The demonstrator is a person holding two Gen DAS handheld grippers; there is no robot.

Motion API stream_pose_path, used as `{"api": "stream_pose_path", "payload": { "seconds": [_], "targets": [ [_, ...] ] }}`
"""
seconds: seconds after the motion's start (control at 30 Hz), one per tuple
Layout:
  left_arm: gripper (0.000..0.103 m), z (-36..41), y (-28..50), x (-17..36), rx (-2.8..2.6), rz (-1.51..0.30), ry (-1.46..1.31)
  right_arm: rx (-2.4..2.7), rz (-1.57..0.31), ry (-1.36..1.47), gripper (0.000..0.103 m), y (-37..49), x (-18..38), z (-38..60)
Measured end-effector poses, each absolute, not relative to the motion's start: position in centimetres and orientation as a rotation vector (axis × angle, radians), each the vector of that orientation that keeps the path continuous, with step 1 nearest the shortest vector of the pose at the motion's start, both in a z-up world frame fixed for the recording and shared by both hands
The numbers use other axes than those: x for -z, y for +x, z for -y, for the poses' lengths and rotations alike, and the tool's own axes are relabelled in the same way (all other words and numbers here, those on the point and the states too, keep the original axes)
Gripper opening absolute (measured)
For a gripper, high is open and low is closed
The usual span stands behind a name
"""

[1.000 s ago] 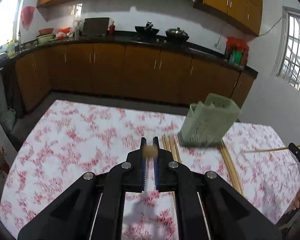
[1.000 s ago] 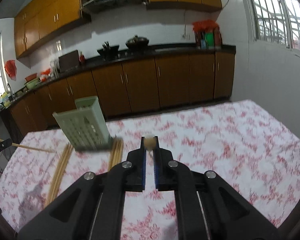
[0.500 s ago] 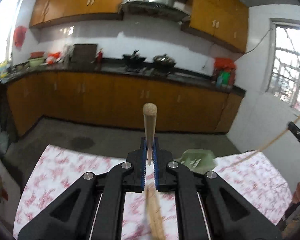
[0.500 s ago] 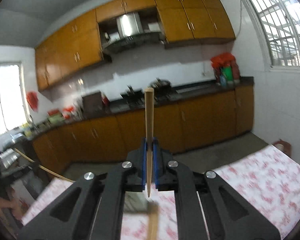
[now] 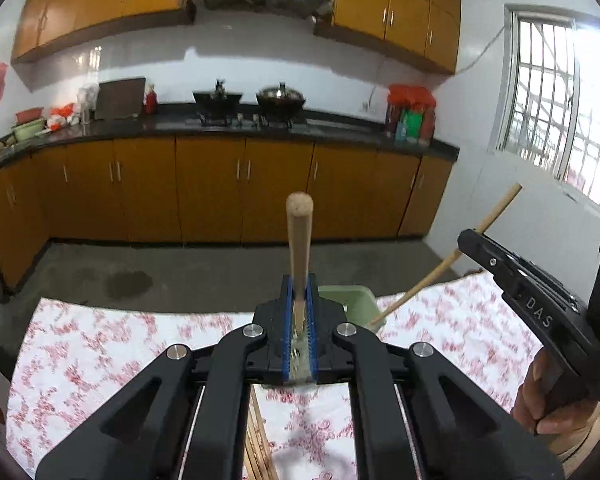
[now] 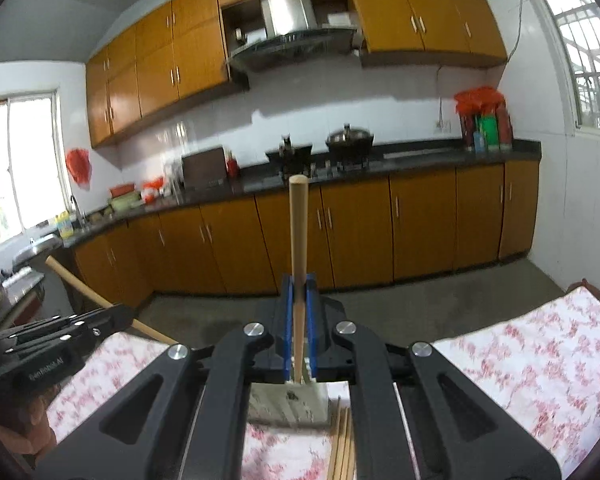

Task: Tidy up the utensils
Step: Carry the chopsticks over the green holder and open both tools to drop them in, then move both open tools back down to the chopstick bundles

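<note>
My left gripper (image 5: 299,300) is shut on a wooden chopstick (image 5: 299,236) that stands upright between the blue pads. Just behind it is the pale green utensil holder (image 5: 354,300), mostly hidden. To the right, my right gripper (image 5: 466,238) grips a second chopstick (image 5: 440,270); that one slants down, its lower tip at the holder's rim. In the right wrist view my right gripper (image 6: 299,300) is shut on its chopstick (image 6: 298,240), with the holder (image 6: 284,404) below the jaws. The left gripper (image 6: 122,314) and its slanted chopstick (image 6: 100,300) are at the left.
Several loose chopsticks (image 5: 260,440) lie on the floral tablecloth (image 5: 100,360) under the grippers, also visible as chopsticks (image 6: 342,440) in the right wrist view. A hand (image 5: 540,392) holds the right gripper. Orange kitchen cabinets (image 5: 212,192) and bare floor lie beyond the table's far edge.
Both grippers rose and tilted upward with their chopsticks, which swung from end-on to upright. The holder went from ahead on the table to close under the jaws.
</note>
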State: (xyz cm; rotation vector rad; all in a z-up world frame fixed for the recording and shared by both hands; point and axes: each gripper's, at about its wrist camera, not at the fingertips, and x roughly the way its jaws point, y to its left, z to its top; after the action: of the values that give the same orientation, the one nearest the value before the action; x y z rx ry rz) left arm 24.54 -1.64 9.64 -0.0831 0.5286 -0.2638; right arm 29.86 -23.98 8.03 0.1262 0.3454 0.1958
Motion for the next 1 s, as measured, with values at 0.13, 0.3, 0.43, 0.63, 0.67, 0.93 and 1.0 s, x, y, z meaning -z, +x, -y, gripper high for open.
{"api": "stream_pose_path", "payload": {
  "seconds": [0.13,0.3,0.43,0.63,0.67,0.93,1.0],
  "targets": [
    [0.007,1.5,25.2,-8.6,0.264,-0.571,-0.106,-0.194,-0.359,0.122,0.018,29.6,-7.3,23.7],
    [0.009,0.8,24.6,-9.3,0.262,-0.558,-0.144,-0.192,-0.314,0.125,0.038,28.0,-8.5,23.9],
    [0.033,0.0,23.7,-10.3,0.261,-0.512,-0.17,-0.175,-0.262,0.138,0.042,25.7,-10.1,24.9],
    [0.04,-1.0,21.8,-11.8,0.254,-0.443,-0.213,-0.095,-0.222,0.193,0.046,22.2,-10.8,28.4],
    [0.04,-1.4,21.5,-11.9,0.253,-0.434,-0.223,-0.071,-0.237,0.206,0.046,21.6,-10.3,29.2],
    [0.04,-4.6,17.3,-9.5,0.169,-0.41,-0.267,-0.046,-0.599,0.224,0.031,22.8,0.7,30.7],
    [0.04,-4.6,17.1,-7.0,0.122,-0.483,-0.227,-0.092,-0.717,0.219,0.021,23.4,4.4,29.7]
  ]
}}
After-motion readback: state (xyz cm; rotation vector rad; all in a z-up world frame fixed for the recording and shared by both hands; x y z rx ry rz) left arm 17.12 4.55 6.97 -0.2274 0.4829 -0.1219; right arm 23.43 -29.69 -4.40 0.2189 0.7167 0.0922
